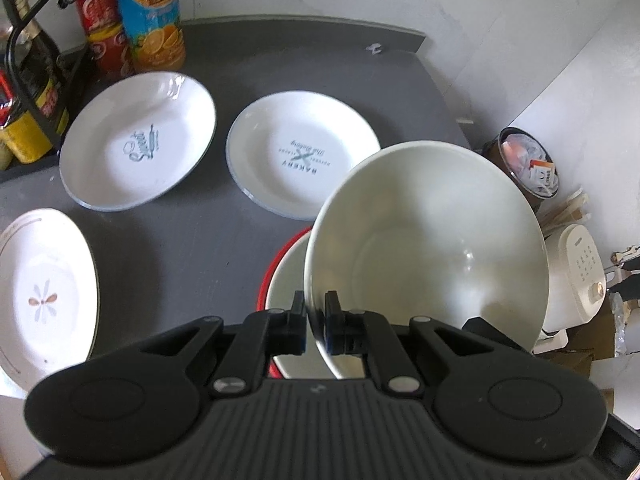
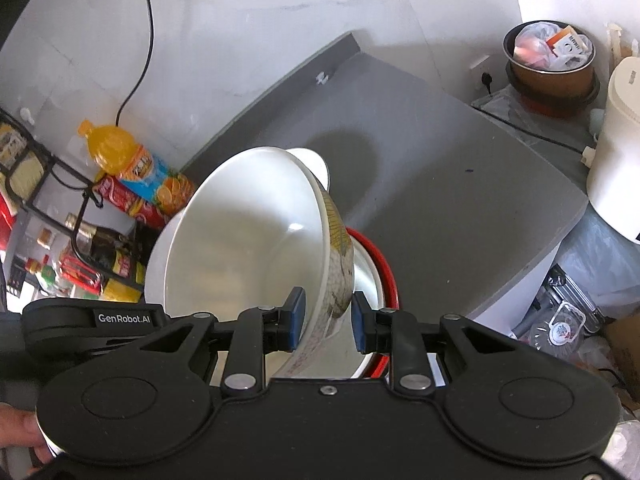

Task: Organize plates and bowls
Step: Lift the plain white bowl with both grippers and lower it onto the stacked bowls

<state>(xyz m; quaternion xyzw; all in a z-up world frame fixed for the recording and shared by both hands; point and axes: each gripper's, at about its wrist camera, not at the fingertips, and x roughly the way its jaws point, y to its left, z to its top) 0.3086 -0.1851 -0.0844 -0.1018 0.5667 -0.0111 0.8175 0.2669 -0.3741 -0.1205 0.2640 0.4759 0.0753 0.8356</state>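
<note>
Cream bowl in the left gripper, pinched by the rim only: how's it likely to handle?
Likely rigid and breakable: the cream bowl looks like glazed ceramic. Probably slippery, given the glossy rim between the left gripper pads. It hangs tilted from one edge, so it may pivot.

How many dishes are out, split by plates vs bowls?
Plates: 3 (Sweet plate, Bakery plate, which may top a stack, flower plate)
Bowls: 2 (white bowl held tilted, red-rimmed bowl under it)
Total: 5

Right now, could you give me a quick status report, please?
Left gripper shut on white bowl rim. Right gripper straddles patterned bowl. Red-rimmed bowl beneath.
</note>
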